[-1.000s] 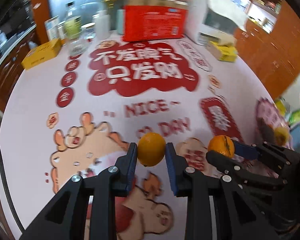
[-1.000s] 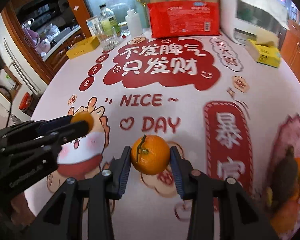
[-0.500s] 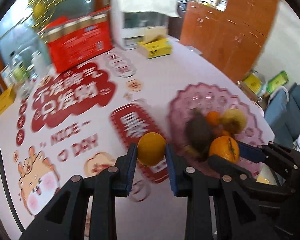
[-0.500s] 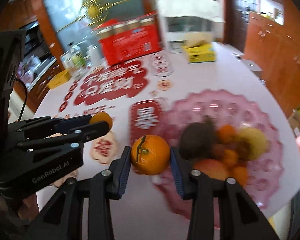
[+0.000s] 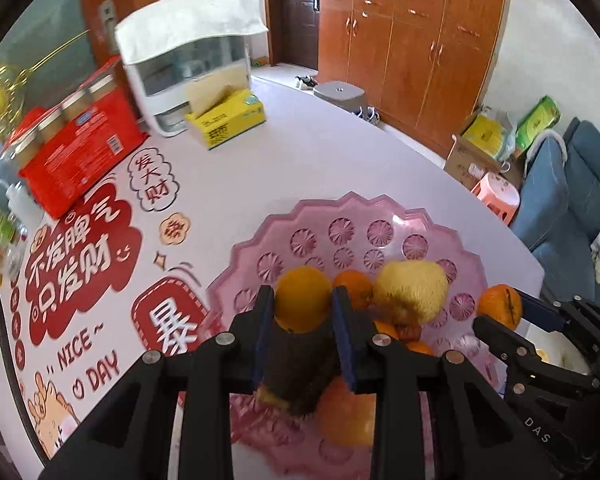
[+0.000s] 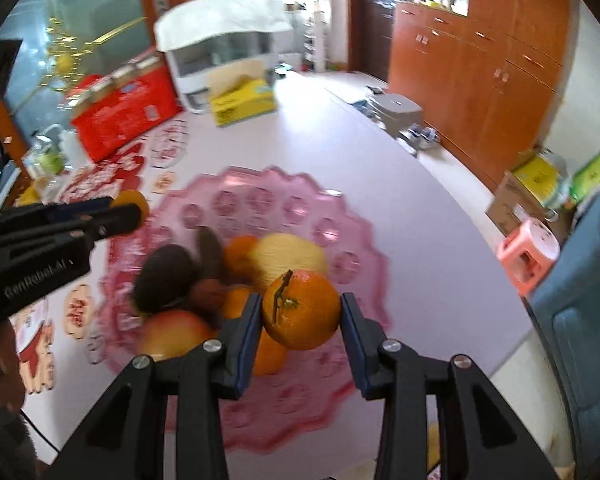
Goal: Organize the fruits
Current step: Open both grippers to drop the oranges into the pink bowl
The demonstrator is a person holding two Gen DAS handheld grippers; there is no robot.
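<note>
**Both grippers loaded, over the fruit plate**

Left gripper [image 5: 303,312]: jaws clamped on a smooth yellow-orange citrus [image 5: 303,299], pads pressing it on both sides. Fruit sits at the fingertips, clear of the pile below. Directly under and behind its jaws is a dark brown fruit [image 5: 300,364]; below that, a larger orange [image 5: 346,414]. Just right of its fingers: a pale yellow fruit [image 5: 412,290] and a small mandarin [image 5: 354,286] wedged between it and the held citrus.

Right gripper [image 6: 300,318]: jaws closed on a stemmed mandarin [image 6: 302,310], stem facing the camera, blue pads touching both flanks. Fruit held above the pile, not resting on it. In the left wrist view this gripper comes in from the right edge, near the plate's right rim.

Pink scalloped plate [image 6: 260,196] lies beneath both grippers, on the white table [image 6: 400,184] with the red printed cover. Ahead and left of the right jaws: dark brown fruit, a reddish apple-like fruit [image 6: 172,334], more small oranges. Right wrist view is motion-blurred, so small items in the pile can't be identified.

Beyond the plate, far from both grippers: yellow tissue box [image 5: 228,118], red drinks pack [image 5: 80,140], white appliance [image 5: 196,60].
</note>
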